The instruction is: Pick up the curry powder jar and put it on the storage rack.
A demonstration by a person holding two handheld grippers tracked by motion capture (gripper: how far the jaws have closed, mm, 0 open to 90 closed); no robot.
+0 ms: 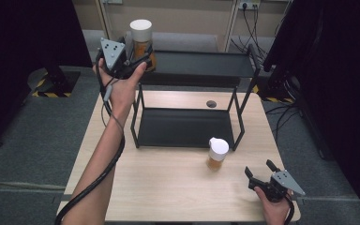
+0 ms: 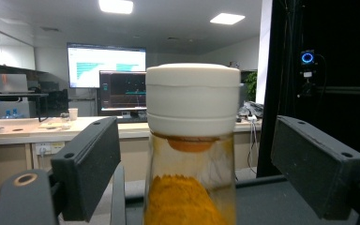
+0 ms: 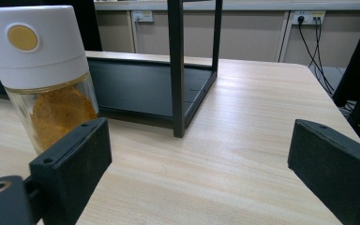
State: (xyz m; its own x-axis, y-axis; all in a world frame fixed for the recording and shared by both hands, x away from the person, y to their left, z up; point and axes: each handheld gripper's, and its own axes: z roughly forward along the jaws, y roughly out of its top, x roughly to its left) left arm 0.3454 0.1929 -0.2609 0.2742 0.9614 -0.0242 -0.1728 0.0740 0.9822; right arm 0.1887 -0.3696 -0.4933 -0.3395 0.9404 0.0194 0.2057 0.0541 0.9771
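A glass jar of orange powder with a white lid (image 1: 141,37) stands upright at the left end of the black rack's top shelf (image 1: 206,63). My left gripper (image 1: 139,60) is raised to that jar (image 2: 192,98) and is open, with one jaw on each side of it and a gap on both sides. A second jar with a white lid (image 1: 217,152) stands on the wooden table (image 1: 168,192) just in front of the rack. My right gripper (image 1: 258,167) rests low near the table's front right, open and empty. That second jar (image 3: 42,79) is ahead of it, to the left.
The rack's lower shelf (image 1: 183,127) lies on the table, with thin black posts (image 3: 177,70) at its corners. A round cable hole (image 1: 211,103) sits in the table behind it. Dark screens stand on both sides, and cables hang at the back right wall.
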